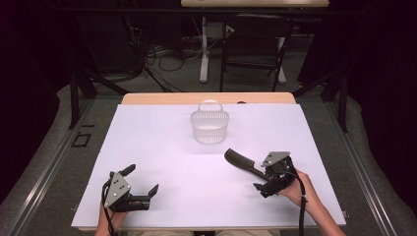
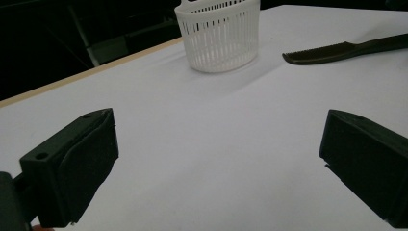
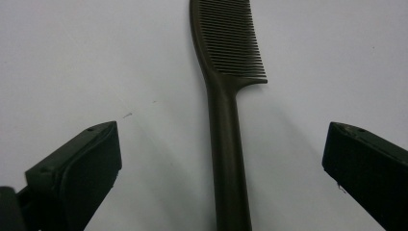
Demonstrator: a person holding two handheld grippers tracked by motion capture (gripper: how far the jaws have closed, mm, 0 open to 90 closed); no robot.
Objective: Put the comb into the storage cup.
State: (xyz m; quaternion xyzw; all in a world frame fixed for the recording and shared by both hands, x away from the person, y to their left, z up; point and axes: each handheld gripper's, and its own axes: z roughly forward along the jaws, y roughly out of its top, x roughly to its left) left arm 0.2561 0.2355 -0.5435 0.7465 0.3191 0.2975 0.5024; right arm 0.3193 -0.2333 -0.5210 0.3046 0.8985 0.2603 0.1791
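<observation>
Lying lengthwise between your right gripper's (image 3: 221,168) wide-open jaws, the comb's (image 3: 226,96) handle runs straight up the frame's middle.

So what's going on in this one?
A person at a white-covered table holds a hand-held gripper in each hand. The right hand-held gripper sits open around the handle of a dark comb lying flat, its pads not touching it. The left hand-held gripper is open over bare table. A white basket stands farther back.
</observation>
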